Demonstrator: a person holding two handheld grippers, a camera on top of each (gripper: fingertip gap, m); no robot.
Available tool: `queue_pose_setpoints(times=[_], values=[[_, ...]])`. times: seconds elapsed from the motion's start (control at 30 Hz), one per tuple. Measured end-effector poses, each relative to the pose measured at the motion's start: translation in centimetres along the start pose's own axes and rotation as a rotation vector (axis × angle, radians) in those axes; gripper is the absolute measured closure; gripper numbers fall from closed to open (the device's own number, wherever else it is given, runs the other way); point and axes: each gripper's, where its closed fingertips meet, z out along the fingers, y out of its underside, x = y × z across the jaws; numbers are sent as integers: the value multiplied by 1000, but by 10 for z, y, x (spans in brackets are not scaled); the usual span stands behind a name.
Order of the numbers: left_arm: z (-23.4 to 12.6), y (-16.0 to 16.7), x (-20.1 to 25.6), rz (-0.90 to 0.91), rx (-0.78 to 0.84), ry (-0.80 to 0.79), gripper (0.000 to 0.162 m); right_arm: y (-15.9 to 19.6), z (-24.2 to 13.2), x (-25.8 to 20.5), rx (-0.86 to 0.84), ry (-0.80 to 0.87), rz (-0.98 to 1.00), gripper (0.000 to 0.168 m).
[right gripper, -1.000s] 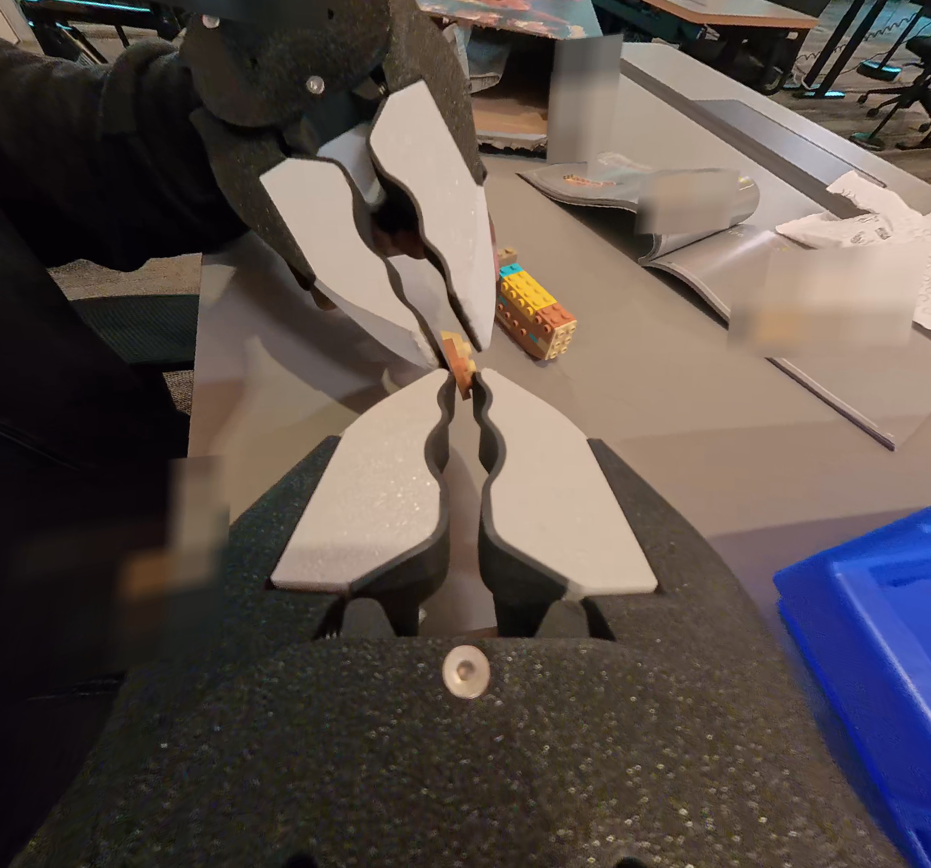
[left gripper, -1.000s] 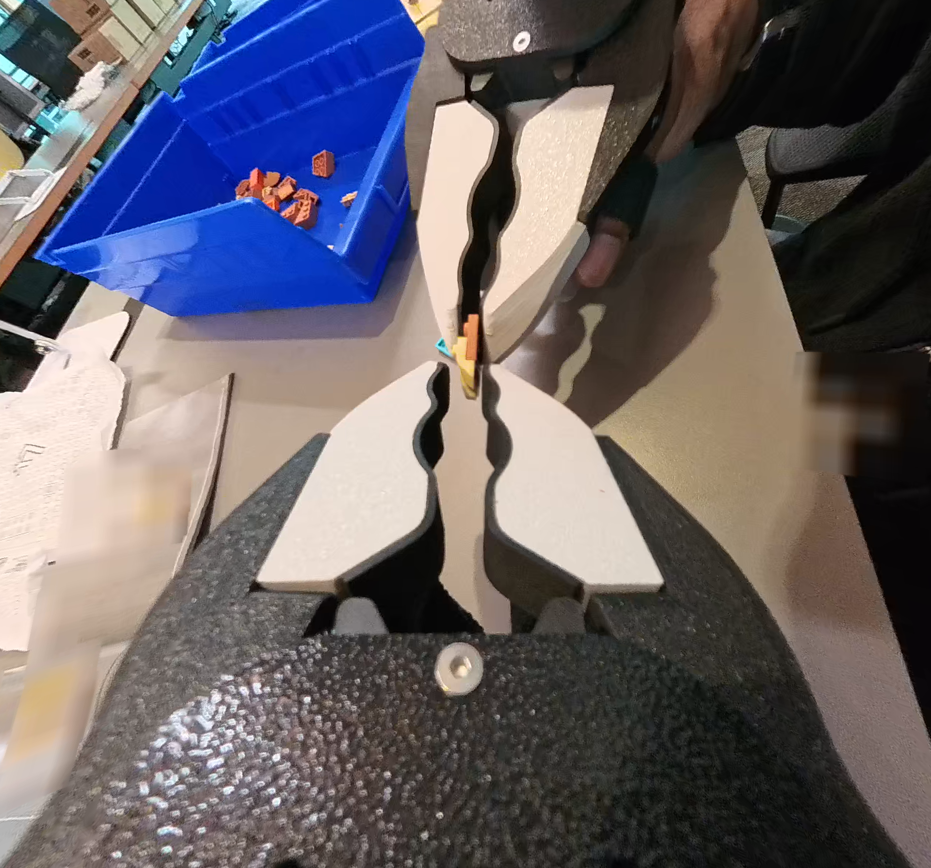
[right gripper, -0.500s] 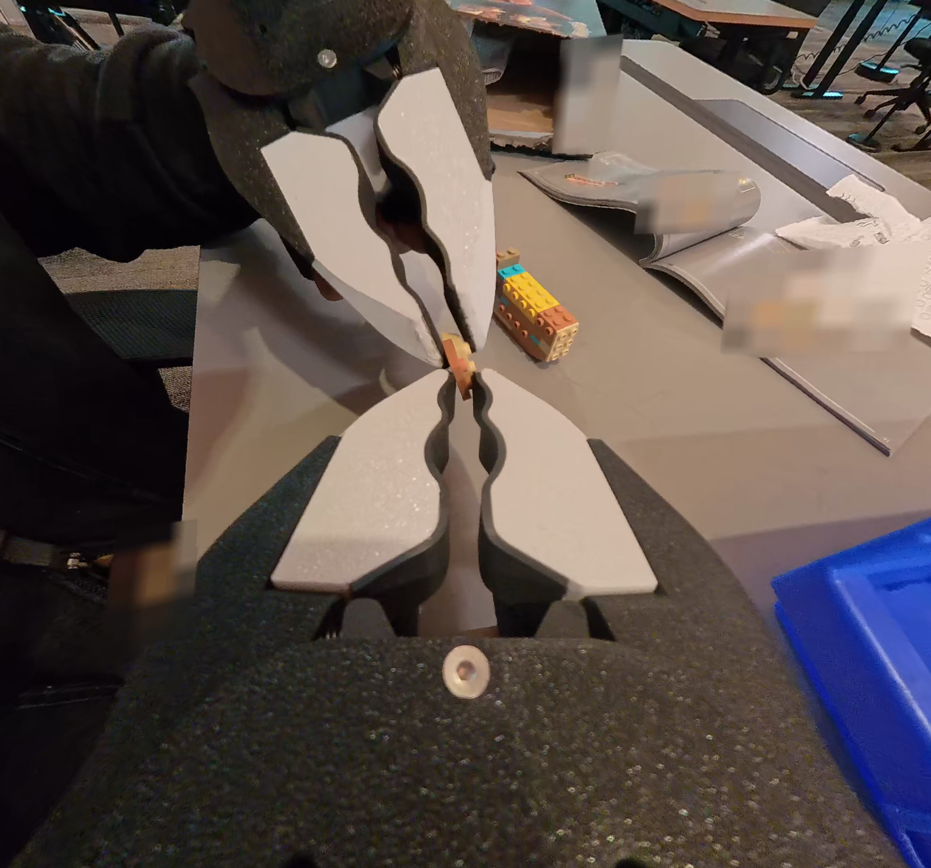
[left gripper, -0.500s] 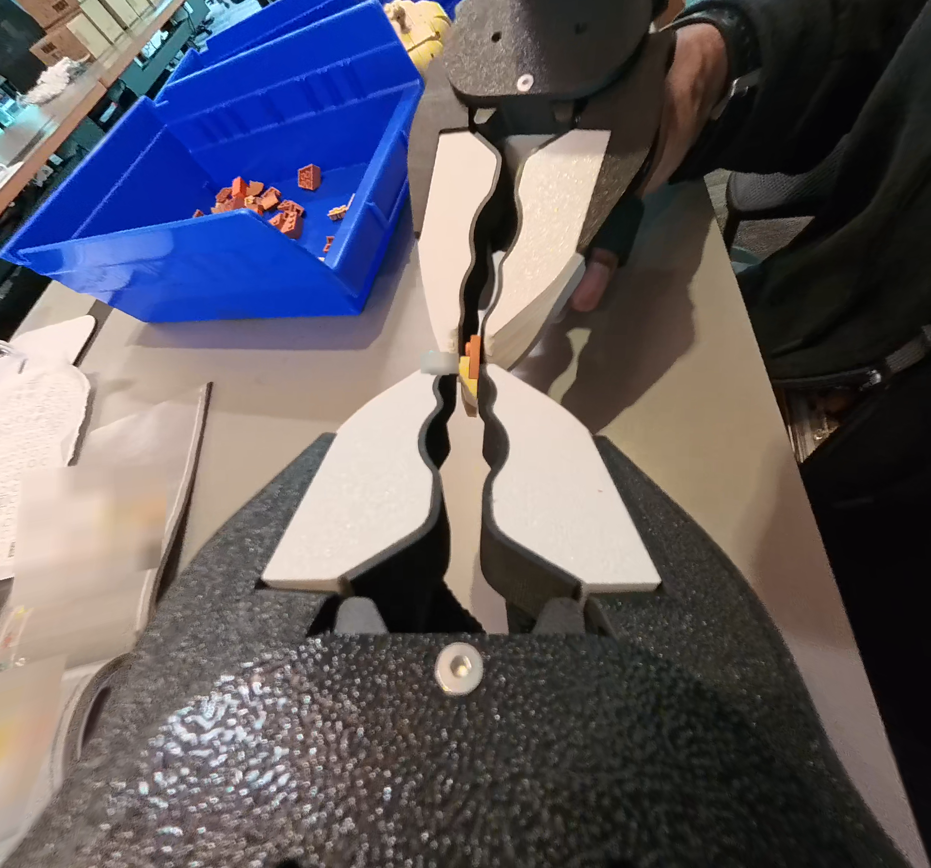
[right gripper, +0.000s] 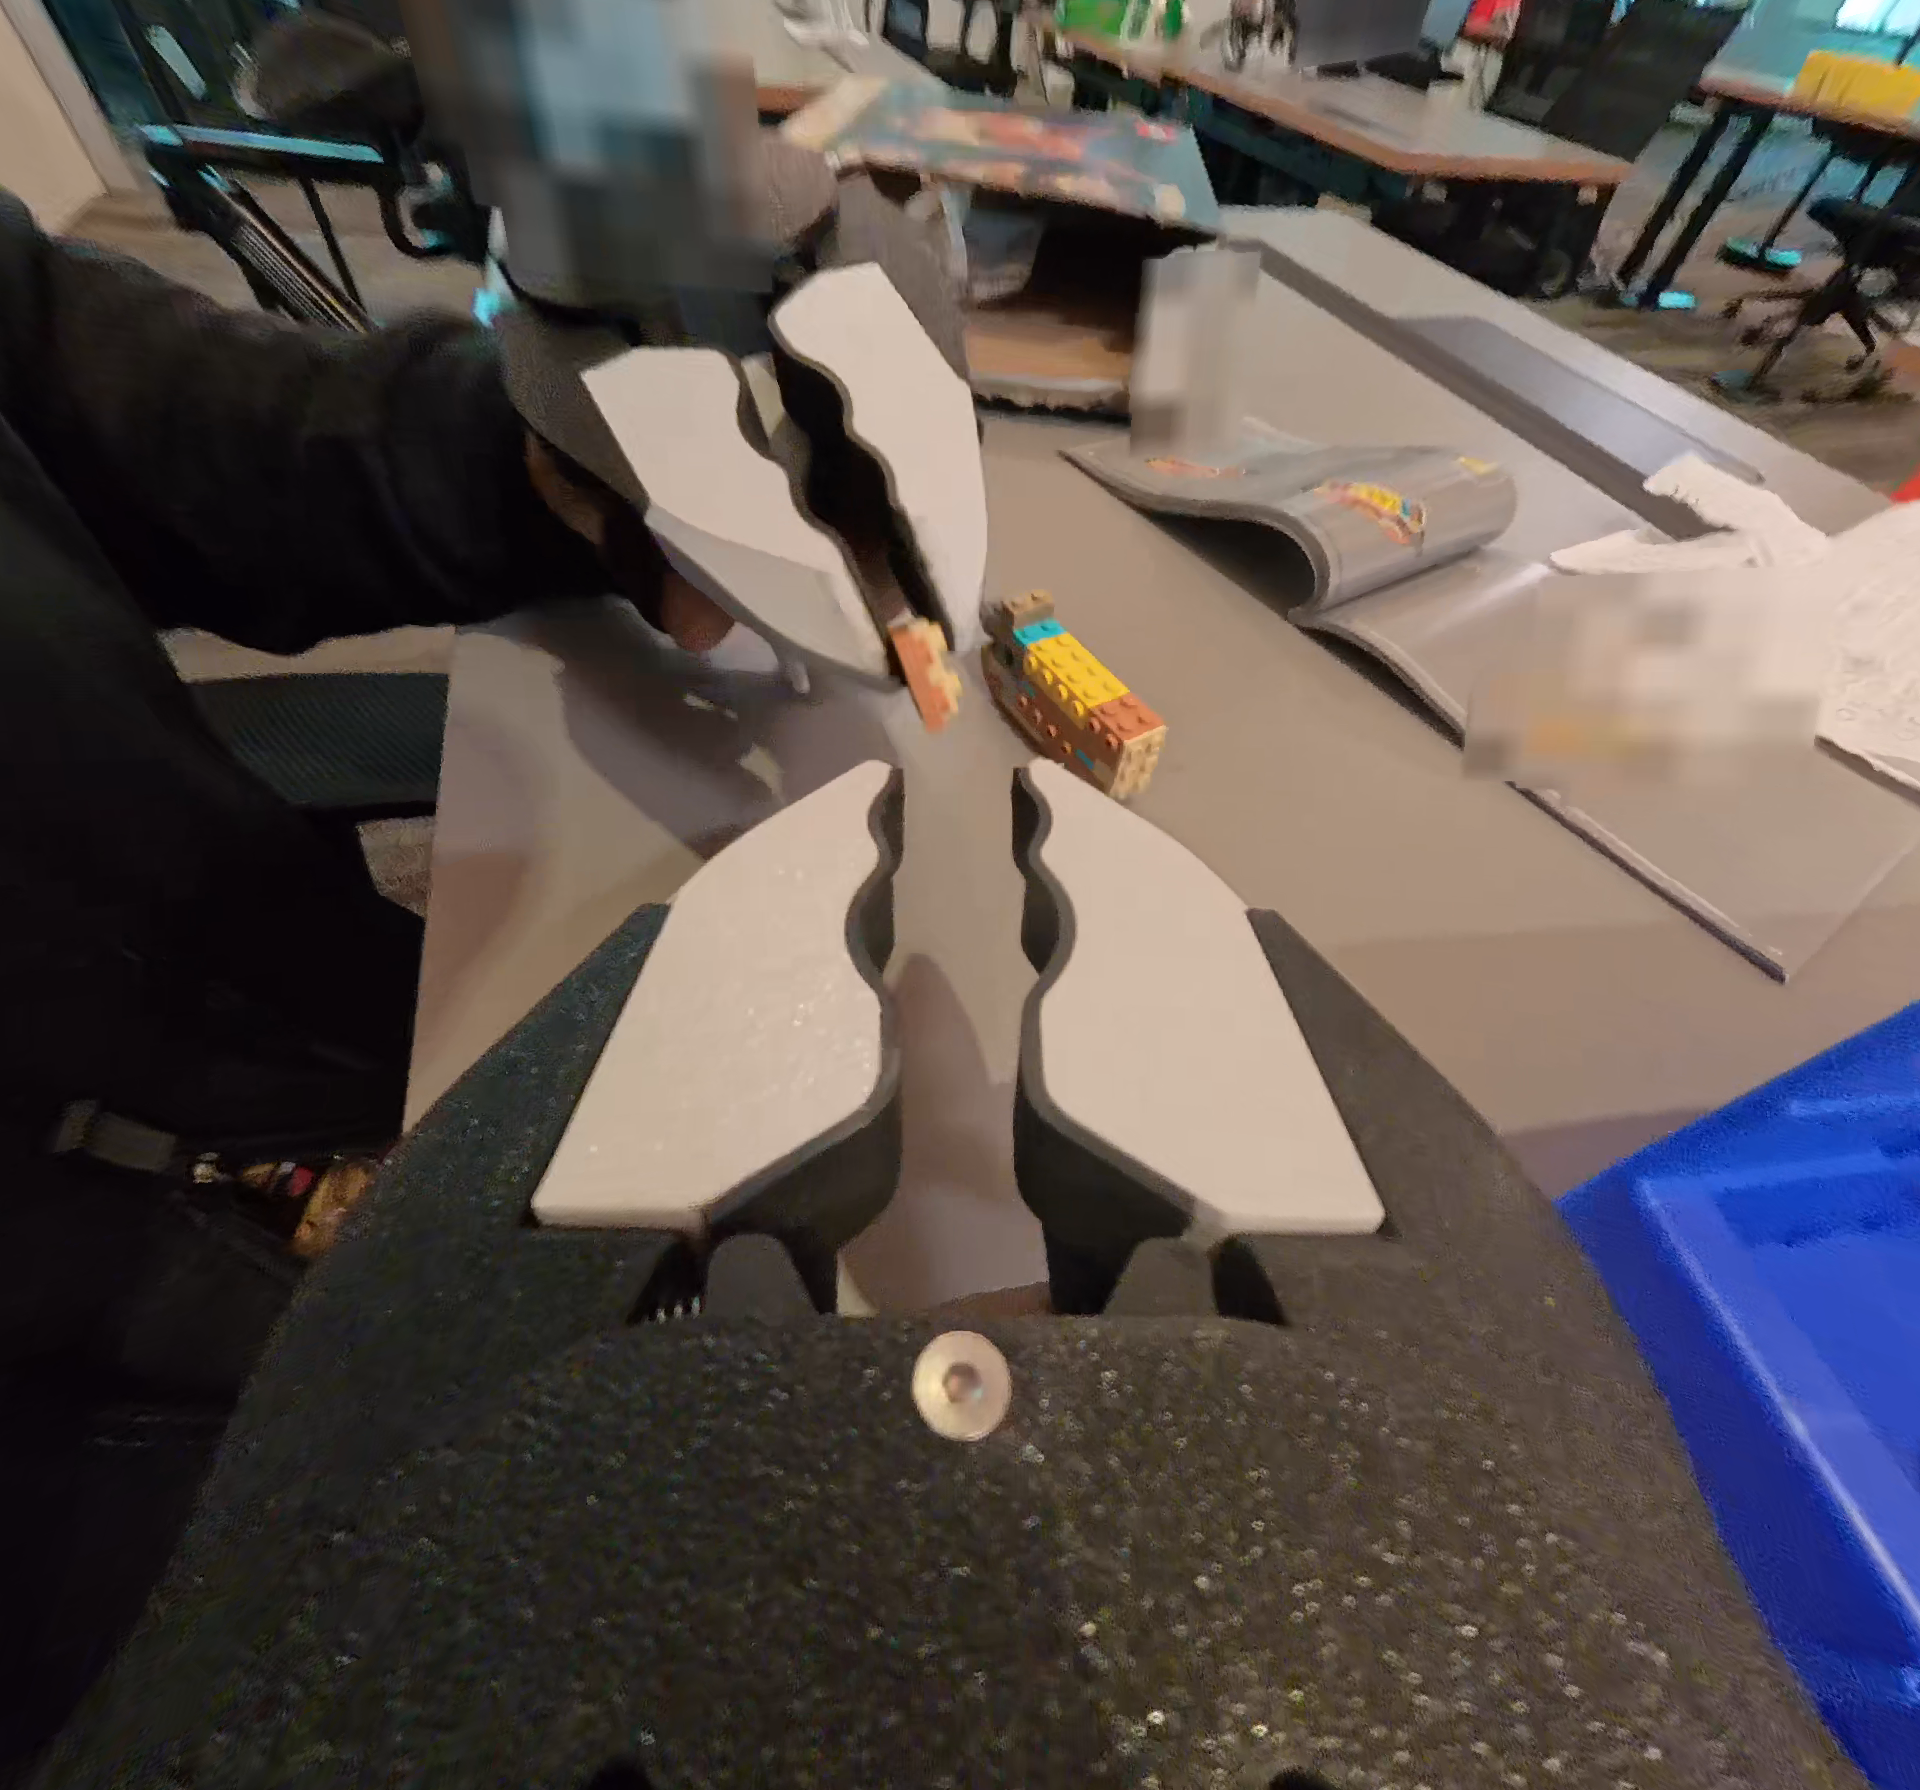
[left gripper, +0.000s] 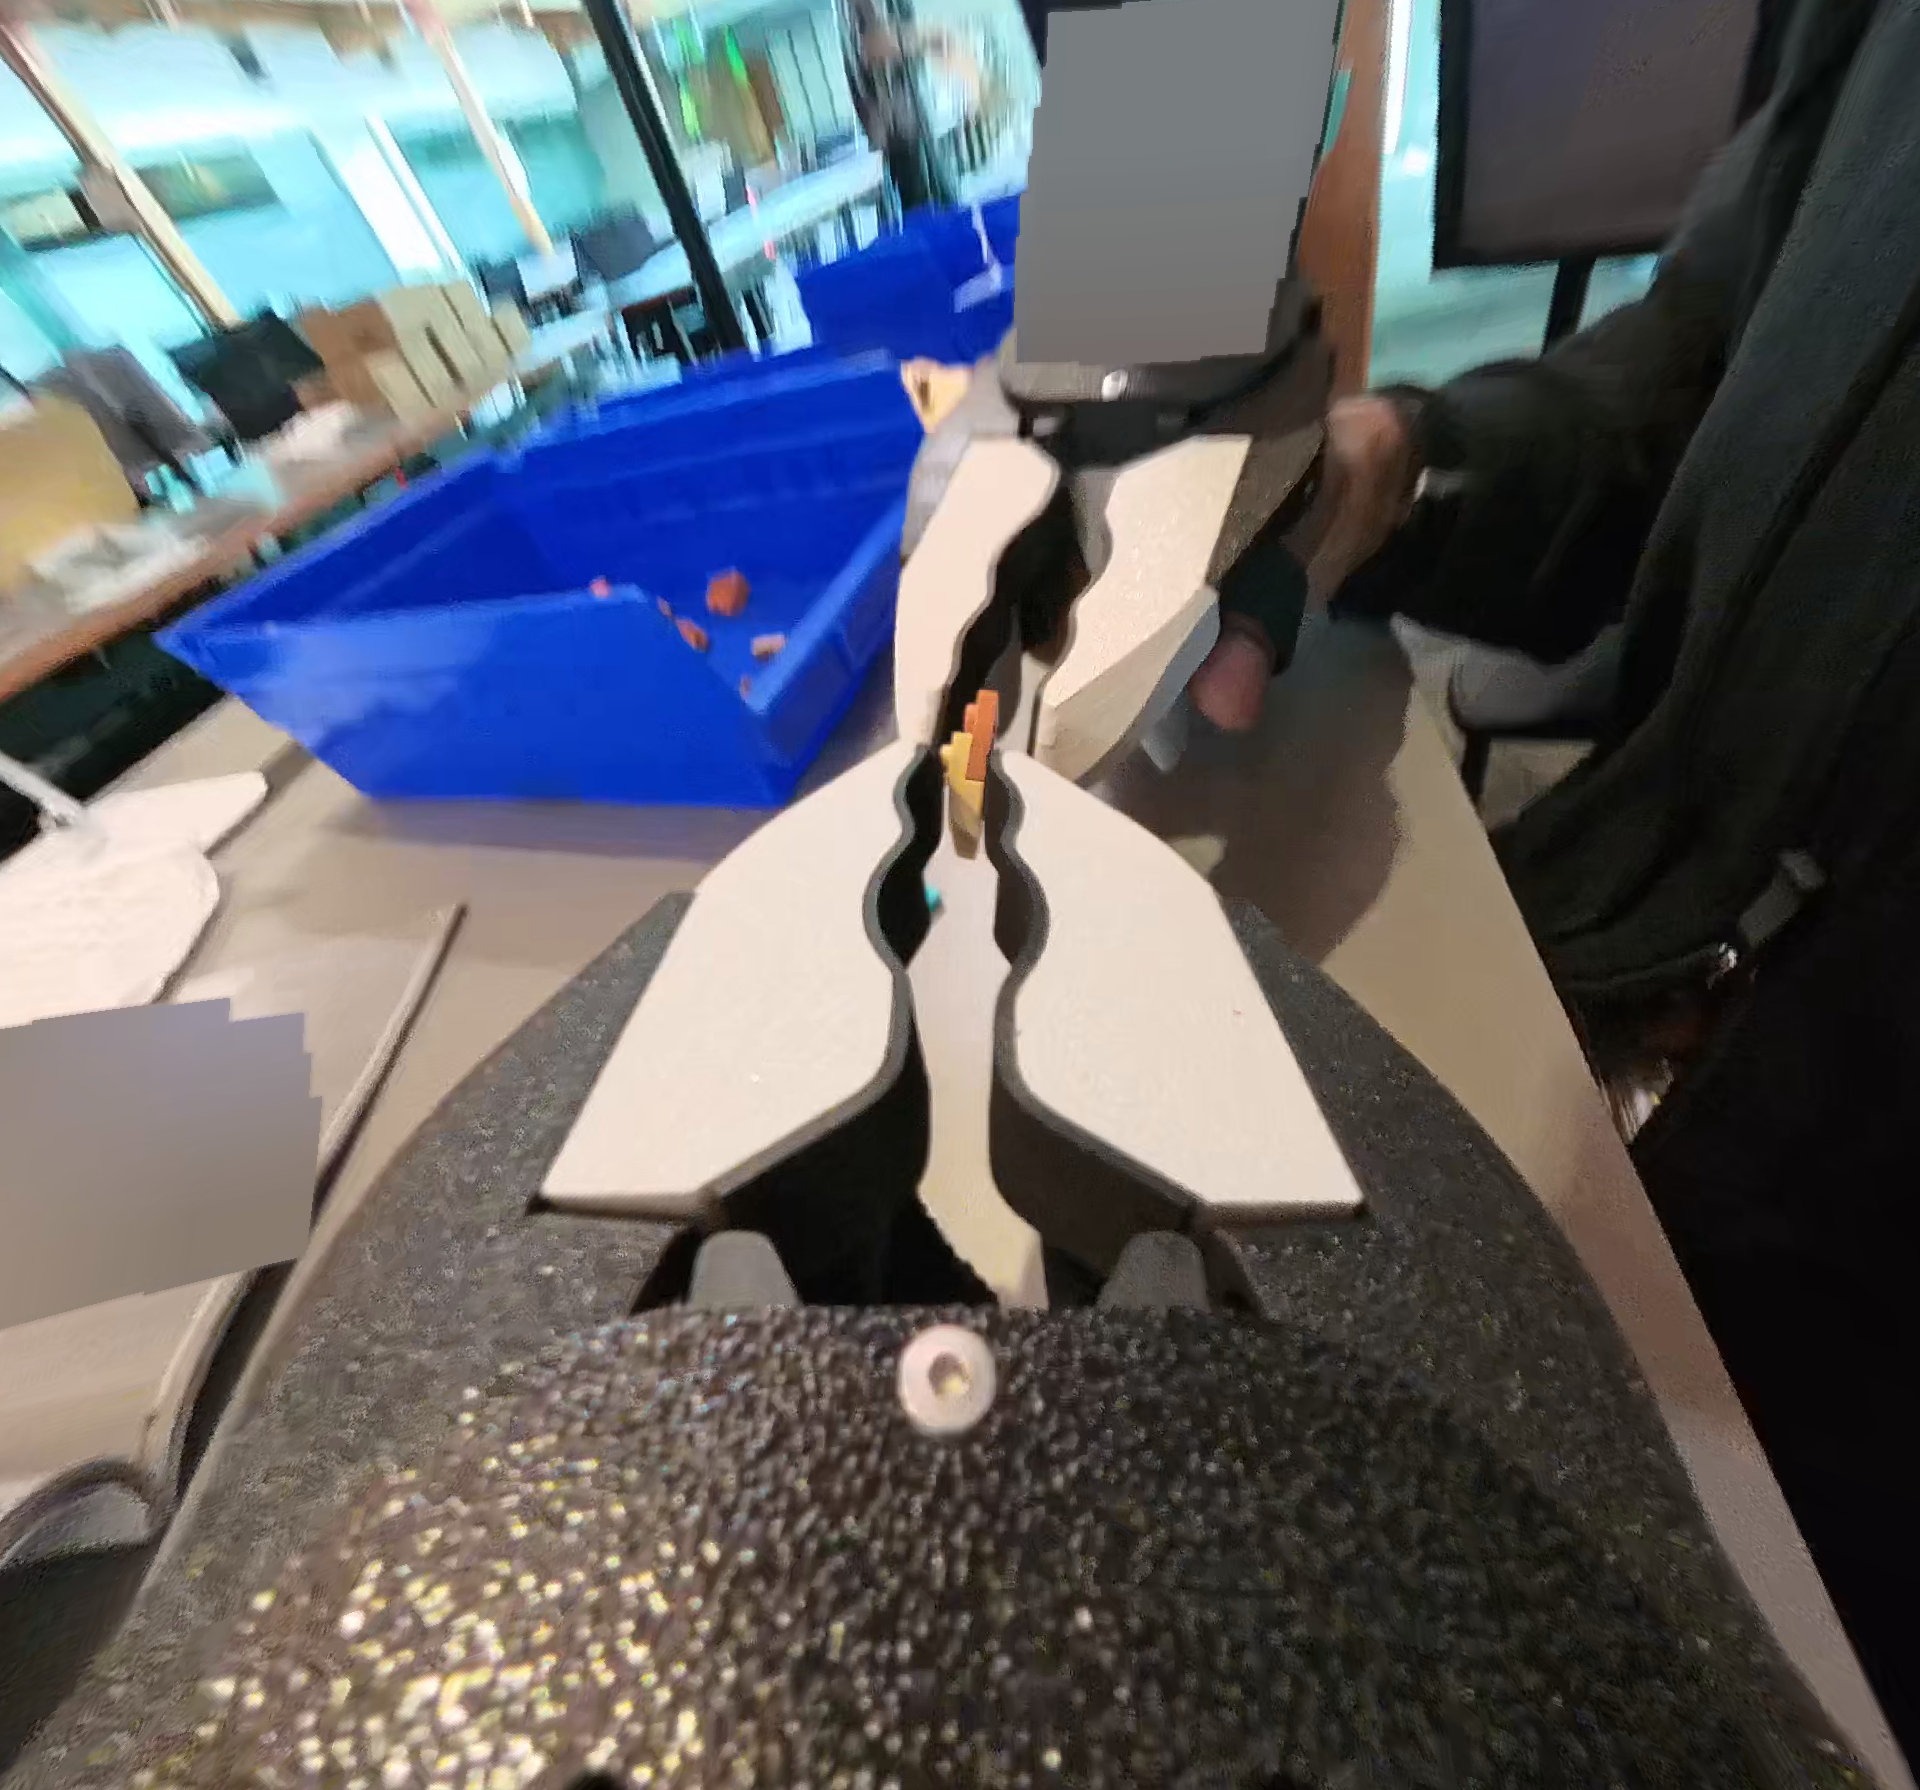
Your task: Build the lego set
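So the left gripper point(left gripper: 961, 764) had its fingers pinched shut on the small piece point(left gripper: 966, 784) – a little stack of yellow and orange bricks, gripped right at the tips. In the right wrist view the same piece point(right gripper: 928, 670) stuck out from the left gripper's point(right gripper: 925, 644) tips, tilted and apparently up off the table point(right gripper: 1299, 909).

The right gripper point(right gripper: 956, 784) was a different story: fingers clearly apart, nothing between them, just bare table showing through the gap. It pointed straight at the piece, tips near it but not touching. From the left wrist view the right gripper point(left gripper: 982, 701) sat nose to nose with the left one, and that angle made it look like the orange brick was inside its tips – the other camera showed it wasn't.

The bigger build point(right gripper: 1075, 691) – a yellow, orange and teal block – lay on the table just right of the held piece, well clear of both grippers.

Other stuff around:
- blue bin point(left gripper: 520, 691) behind the grippers, with a few loose orange bricks point(left gripper: 727, 590) in it
- open booklet point(right gripper: 1351, 514) farther back on the table
- opened box point(right gripper: 1039, 171) beyond that

The left view was pretty motion-blurred, so I couldn't make out finer brick detail.
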Motion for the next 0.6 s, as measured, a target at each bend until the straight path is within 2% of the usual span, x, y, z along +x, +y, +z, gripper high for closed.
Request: queue_pose_setpoints(times=[0.07,0.13,0.3,0.47,0.6], values=[[-8,-15,0,10,147,4,154,-12,-5,-5,84,-39,7,149],[-14,-21,-2,-40,213,30,154,-26,-8,-10,160,-78,3,149],[-15,-26,5,-13,263,79,154,-40,-4,-17,207,-92,-75,150],[-14,-27,13,16,273,98,154,-46,-5,-24,253,-111,-110,159],[-17,-34,14,18,320,104,154,-44,-3,-26,238,-106,-130,158]])
